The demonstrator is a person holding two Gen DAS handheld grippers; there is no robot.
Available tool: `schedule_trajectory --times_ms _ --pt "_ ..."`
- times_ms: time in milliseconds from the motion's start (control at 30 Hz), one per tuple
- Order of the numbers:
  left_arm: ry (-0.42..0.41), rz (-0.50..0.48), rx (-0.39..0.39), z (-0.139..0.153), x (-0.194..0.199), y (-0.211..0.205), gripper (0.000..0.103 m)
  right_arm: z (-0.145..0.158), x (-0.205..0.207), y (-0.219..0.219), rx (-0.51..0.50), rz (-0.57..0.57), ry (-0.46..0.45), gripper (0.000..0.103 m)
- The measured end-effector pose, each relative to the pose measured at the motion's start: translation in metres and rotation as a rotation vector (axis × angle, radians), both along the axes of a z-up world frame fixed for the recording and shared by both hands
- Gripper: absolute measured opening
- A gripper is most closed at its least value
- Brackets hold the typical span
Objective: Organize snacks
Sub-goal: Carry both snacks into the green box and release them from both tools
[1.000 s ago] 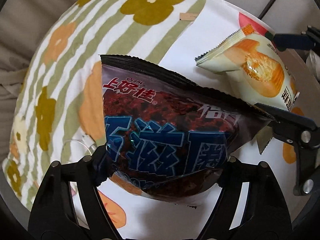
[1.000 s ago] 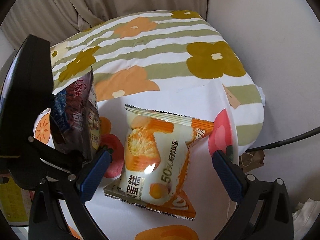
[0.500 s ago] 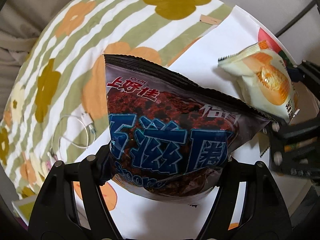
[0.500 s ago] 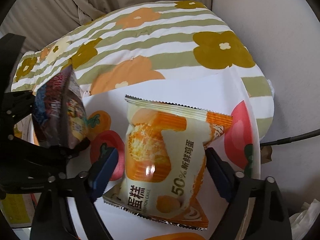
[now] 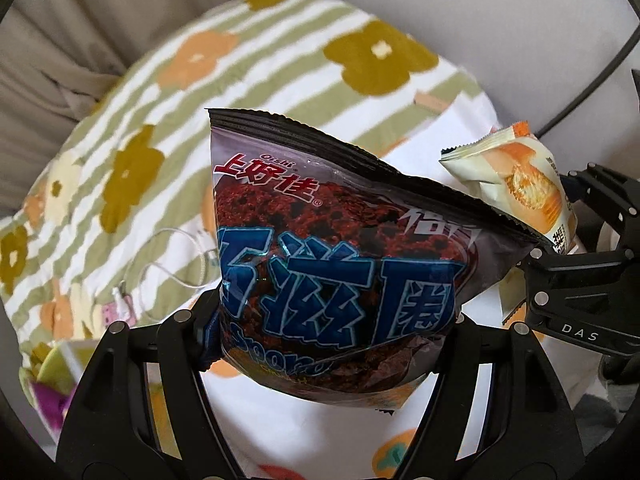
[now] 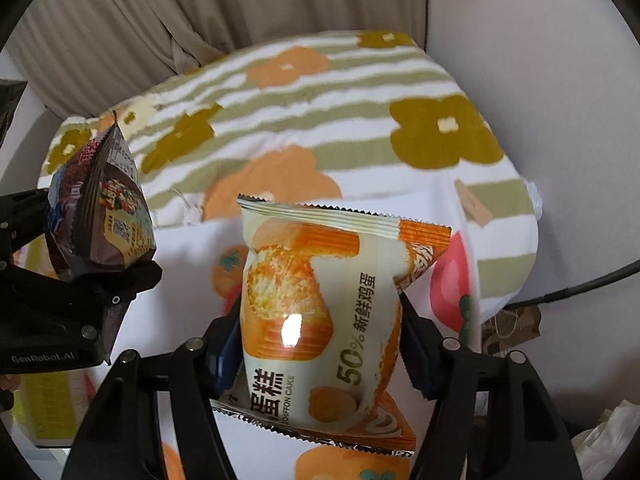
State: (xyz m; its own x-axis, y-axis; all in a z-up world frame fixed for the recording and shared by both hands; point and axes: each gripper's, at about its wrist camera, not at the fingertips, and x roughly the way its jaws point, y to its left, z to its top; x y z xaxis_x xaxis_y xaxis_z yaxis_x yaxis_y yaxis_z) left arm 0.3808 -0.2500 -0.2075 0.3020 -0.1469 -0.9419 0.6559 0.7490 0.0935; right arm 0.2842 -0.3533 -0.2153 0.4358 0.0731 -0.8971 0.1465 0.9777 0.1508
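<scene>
My left gripper [image 5: 328,320] is shut on a dark chocolate snack bag [image 5: 340,256] with blue lettering and holds it upright above the white fruit-print sheet [image 5: 280,432]. The bag also shows at the left of the right wrist view [image 6: 96,216]. My right gripper [image 6: 316,344] is shut on a cream and orange chiffon cake packet [image 6: 320,312], lifted off the sheet. That packet shows at the right of the left wrist view [image 5: 520,184], with the right gripper's body [image 5: 580,300] below it.
A flowered, green-striped cloth [image 6: 320,120] covers the surface behind the sheet. Beige curtain [image 6: 160,20] and a white wall [image 6: 540,60] stand beyond. A thin white cord [image 5: 168,272] lies on the cloth. A black cable [image 6: 580,288] runs at the right.
My right gripper closed on the cake packet and lifted it off the sheet. Both grippers rose and pulled back, the left one still holding the chocolate bag.
</scene>
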Motion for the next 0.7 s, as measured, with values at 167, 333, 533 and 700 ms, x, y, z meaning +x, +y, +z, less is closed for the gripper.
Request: schedule_trajectory --times_ms 167,333,533,700 --pt "-0.078 0.081 -0.07 0.06 -0.023 0.045 0.07 0.056 -0.012 0.025 0.009 0.051 -0.093 0.063" --pt "-0.142 0.177 -0.125 0.106 -0.052 0.107 0.07 0.107 -0.028 0.069 0.017 0.138 -0.182 0.063" --pt "-0.196 0.307 -0.144 0.138 -0.089 0.195 0.07 0.15 -0.048 0.139 0.067 0.248 -0.261 0.063" --pt "-0.209 0.407 -0.129 0.143 -0.108 0.267 0.07 0.163 -0.061 0.2 0.104 0.323 -0.285 0.063"
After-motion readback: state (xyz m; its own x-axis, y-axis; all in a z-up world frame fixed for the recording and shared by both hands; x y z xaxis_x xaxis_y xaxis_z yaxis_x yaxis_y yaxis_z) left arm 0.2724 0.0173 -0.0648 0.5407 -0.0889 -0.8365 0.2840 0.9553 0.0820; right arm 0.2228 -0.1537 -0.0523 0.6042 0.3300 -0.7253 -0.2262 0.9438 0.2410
